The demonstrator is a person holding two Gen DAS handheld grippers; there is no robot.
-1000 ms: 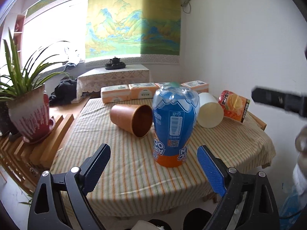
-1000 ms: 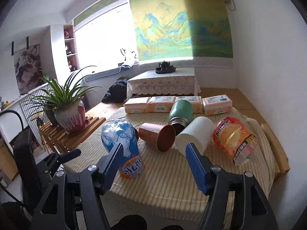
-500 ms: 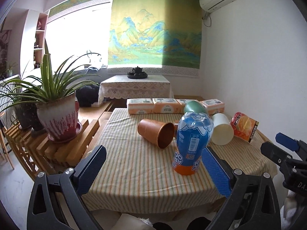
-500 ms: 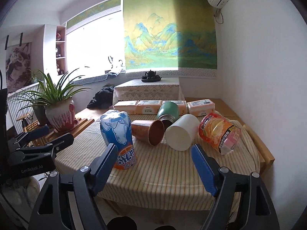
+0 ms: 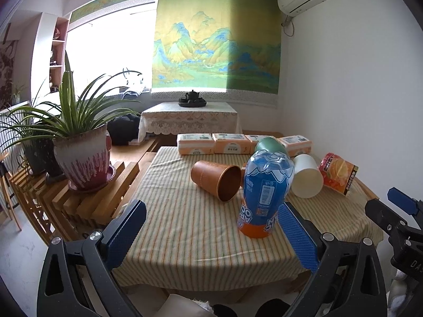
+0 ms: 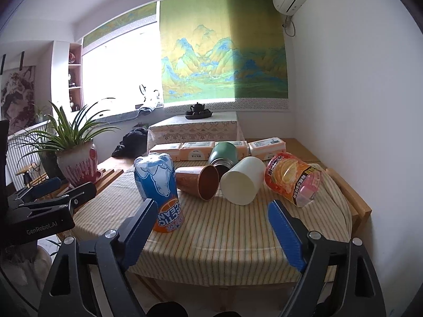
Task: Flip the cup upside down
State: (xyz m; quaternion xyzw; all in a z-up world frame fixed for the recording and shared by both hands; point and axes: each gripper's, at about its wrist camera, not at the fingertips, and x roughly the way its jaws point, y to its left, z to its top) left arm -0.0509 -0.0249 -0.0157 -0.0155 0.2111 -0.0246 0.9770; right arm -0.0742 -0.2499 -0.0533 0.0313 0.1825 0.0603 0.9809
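Observation:
On the striped tablecloth a blue and orange cup [image 5: 264, 195] [image 6: 158, 190] stands upside down, its orange rim on the cloth. A brown cup [image 5: 215, 179] [image 6: 197, 182], a white cup [image 5: 306, 178] [image 6: 242, 182] and a green flask [image 5: 269, 145] [image 6: 223, 154] lie on their sides behind it. My left gripper [image 5: 211, 232] is open and empty, held back at the table's near edge. My right gripper [image 6: 211, 227] is open and empty too, near the front edge, with the blue cup just beyond its left finger.
An orange snack bag [image 5: 338, 177] [image 6: 293, 182] lies at the table's right. Tissue packs [image 5: 214, 144] [image 6: 195, 150] line the far edge. A potted plant [image 5: 82, 158] [image 6: 76, 163] stands on a slatted wooden rack to the left. A white wall closes the right side.
Both grippers have drawn back from the table, so the cups look smaller and farther. The blue and orange cup stays standing upside down, untouched.

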